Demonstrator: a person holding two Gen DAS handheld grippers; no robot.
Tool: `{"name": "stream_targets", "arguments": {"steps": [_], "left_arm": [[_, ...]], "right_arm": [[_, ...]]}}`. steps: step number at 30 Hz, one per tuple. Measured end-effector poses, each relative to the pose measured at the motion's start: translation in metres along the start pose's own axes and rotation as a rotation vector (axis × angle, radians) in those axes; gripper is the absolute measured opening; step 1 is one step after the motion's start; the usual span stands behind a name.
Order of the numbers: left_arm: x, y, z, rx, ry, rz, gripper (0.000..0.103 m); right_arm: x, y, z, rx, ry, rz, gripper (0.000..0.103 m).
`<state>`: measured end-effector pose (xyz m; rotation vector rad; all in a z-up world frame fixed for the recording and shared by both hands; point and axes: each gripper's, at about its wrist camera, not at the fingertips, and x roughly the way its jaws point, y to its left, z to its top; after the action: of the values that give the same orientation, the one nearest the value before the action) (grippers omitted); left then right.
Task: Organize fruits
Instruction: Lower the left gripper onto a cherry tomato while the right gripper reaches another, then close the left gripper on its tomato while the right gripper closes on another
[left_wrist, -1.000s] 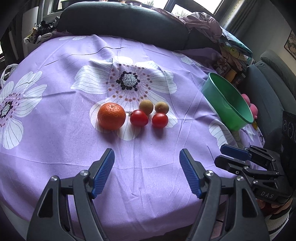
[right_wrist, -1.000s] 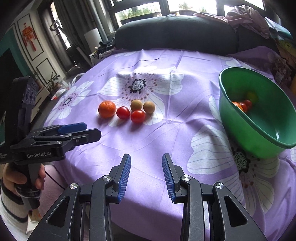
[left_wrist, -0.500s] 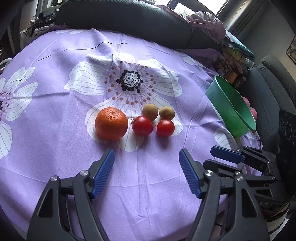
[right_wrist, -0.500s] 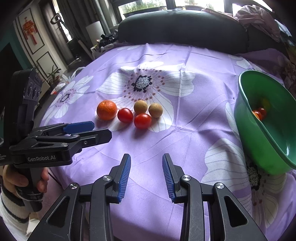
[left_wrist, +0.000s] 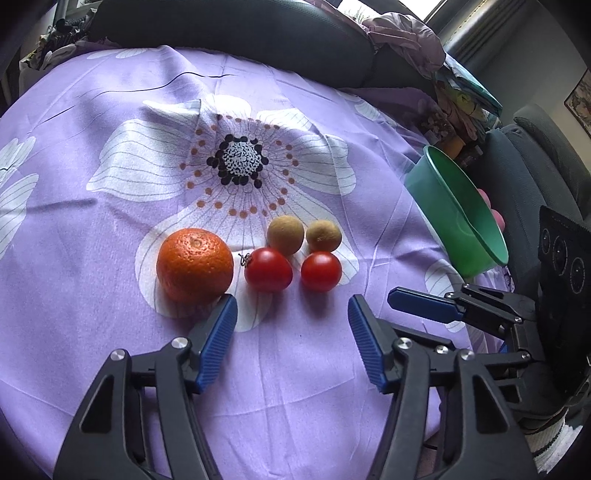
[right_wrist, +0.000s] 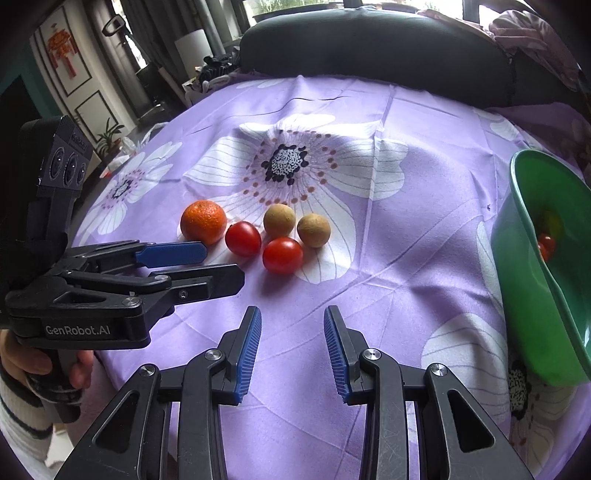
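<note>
Just short of the fruit, the left gripper (left_wrist: 291, 317) hovered with its fingers closing on nothing, the tip of one finger beside the orange (left_wrist: 195, 265). Two cherry tomatoes (left_wrist: 268, 270) and two small brown fruits (left_wrist: 285, 230) lay clustered mid-tabletop on the purple floral cloth (left_wrist: 110, 92). The right gripper (right_wrist: 292, 325) hung narrowly parted and empty. A green bowl (right_wrist: 532, 295) at the right edge already held fruit. Picking looked next: centre on one fruit, clamp gently.
</note>
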<state>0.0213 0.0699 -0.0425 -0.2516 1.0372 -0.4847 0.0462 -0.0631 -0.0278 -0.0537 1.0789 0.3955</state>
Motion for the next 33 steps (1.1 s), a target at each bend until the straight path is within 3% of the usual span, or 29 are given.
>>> {"name": "stream_targets", "arguments": {"steps": [21, 30, 33], "left_arm": [[0.015, 0.010, 0.022, 0.027, 0.011, 0.085, 0.049], [0.018, 0.008, 0.024, 0.065, 0.012, 0.105, 0.033], [0.020, 0.005, 0.023, 0.078, 0.012, 0.111, 0.032]], "right_arm": [[0.034, 0.010, 0.031, -0.143, 0.049, -0.008, 0.036], [0.040, 0.014, 0.036, -0.183, 0.040, -0.023, 0.036], [0.041, 0.012, 0.036, -0.174, 0.038, -0.023, 0.034]]}}
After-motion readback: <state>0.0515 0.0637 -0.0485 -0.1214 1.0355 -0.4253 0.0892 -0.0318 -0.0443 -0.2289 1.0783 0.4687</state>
